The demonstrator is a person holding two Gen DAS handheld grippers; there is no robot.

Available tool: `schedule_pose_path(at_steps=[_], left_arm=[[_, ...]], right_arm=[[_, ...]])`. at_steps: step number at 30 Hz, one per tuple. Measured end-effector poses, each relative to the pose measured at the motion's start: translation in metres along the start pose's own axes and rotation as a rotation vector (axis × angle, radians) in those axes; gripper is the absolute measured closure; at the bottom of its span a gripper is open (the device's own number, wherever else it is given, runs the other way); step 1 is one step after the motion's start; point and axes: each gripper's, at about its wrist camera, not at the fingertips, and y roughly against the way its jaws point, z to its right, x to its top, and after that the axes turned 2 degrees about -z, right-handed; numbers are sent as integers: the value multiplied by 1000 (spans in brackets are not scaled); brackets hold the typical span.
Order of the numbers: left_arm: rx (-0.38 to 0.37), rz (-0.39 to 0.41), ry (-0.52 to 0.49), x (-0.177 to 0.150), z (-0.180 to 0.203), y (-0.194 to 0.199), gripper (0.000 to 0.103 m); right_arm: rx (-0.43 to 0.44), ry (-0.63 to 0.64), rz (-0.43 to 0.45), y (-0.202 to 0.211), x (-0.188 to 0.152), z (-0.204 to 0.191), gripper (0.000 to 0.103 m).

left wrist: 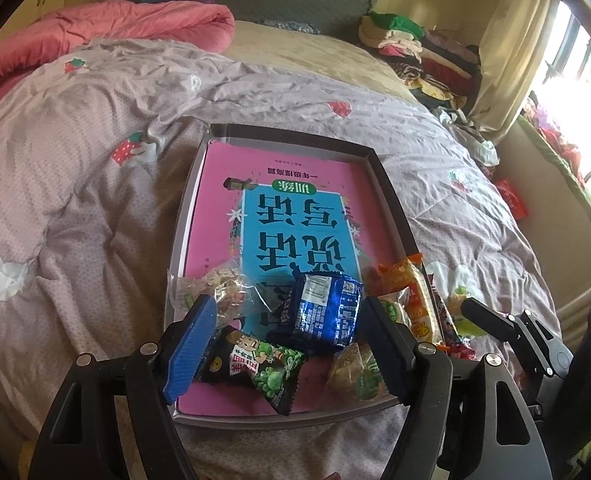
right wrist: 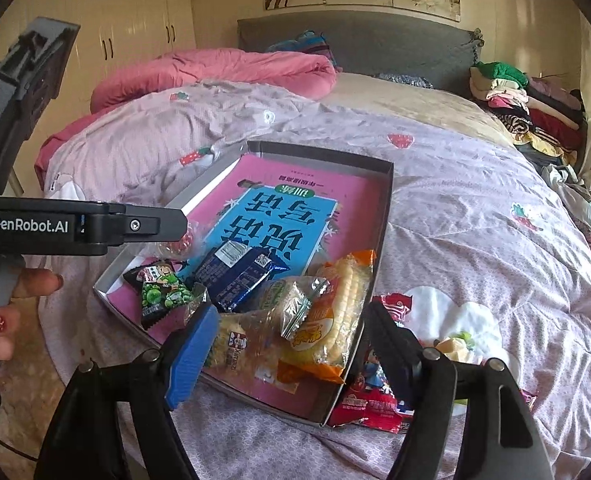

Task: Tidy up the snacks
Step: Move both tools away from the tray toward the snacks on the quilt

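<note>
Snack tray [left wrist: 391,196] on quilted bed [left wrist: 75,184].

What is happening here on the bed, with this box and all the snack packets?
A person holds a two-finger gripper in each hand above a shallow grey box lying on the bed quilt. Several snacks already lie in it: a blue packet, a green pea packet and an orange corn packet. A red packet lies outside on the quilt. The left gripper and right gripper are both open and hold nothing.
</note>
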Motion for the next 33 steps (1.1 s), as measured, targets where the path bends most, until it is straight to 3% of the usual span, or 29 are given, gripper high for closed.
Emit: schedule_pose_path(at_steps=[15, 33], left_arm=[[-44, 1, -28, -2, 17, 13, 27], [-59, 6, -74, -2, 39, 23, 27]], right_arm=[[14, -23, 43, 17, 2, 5, 19], [-21, -90, 97, 42, 6, 35, 18]])
